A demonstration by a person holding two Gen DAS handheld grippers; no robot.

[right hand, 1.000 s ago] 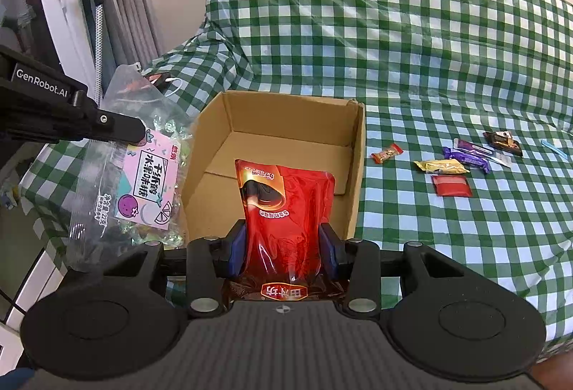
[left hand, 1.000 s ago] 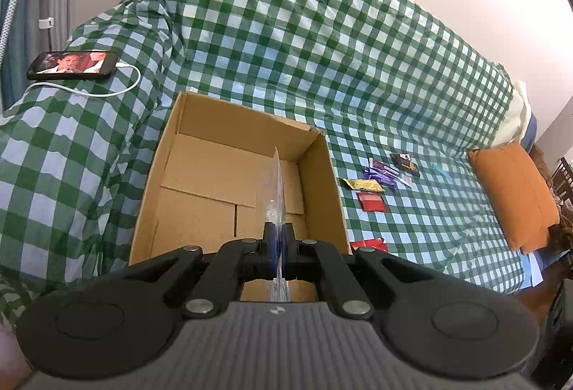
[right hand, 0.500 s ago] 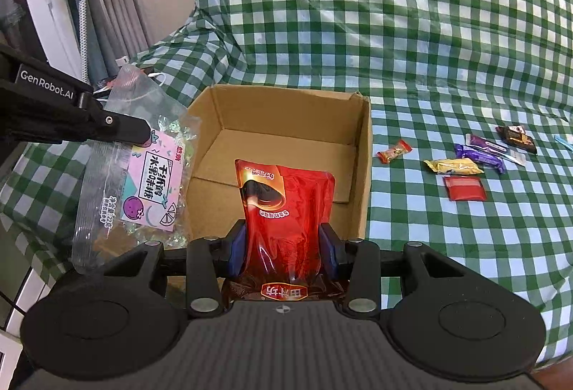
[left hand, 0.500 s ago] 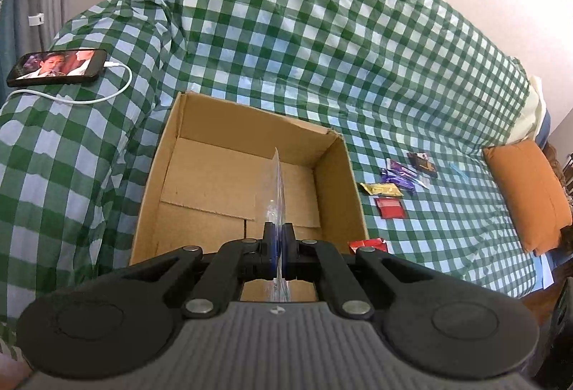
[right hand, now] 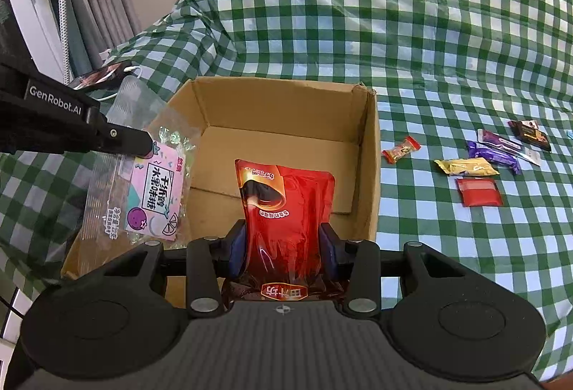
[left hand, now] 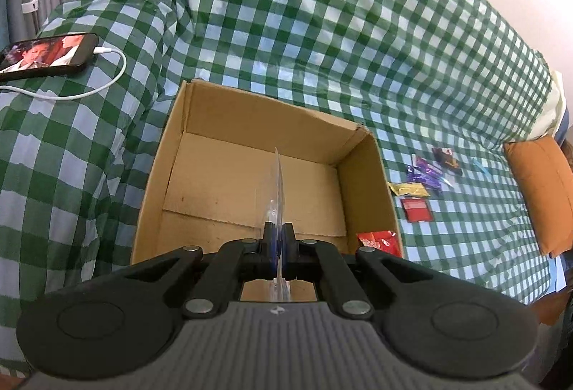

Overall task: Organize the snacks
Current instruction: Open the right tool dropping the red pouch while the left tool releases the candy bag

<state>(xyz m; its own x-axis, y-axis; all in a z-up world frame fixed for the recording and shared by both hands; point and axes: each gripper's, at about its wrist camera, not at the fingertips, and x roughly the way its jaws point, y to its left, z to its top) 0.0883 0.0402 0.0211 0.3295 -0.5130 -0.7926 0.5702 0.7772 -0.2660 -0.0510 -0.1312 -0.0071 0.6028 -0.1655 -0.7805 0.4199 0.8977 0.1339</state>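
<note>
the left gripper (left hand: 278, 245) pinches a clear candy bag (right hand: 143, 182); the right gripper (right hand: 284, 246) clasps a red pouch (right hand: 286, 207) above the cardboard box (right hand: 370, 175).

red pouch (right hand: 286, 211): upright, clamped, over open cardboard box (right hand: 370, 175) | clear candy bag (right hand: 143, 182): hanging, box's 9 o'clock | loose wrapped snacks (right hand: 476, 168): box's 3 o'clock

Bystanders on the checked cover

A phone (left hand: 46, 55) was plugged into a white cable (left hand: 89, 89); an orange cushion (left hand: 540, 196) was laid far right.
</note>
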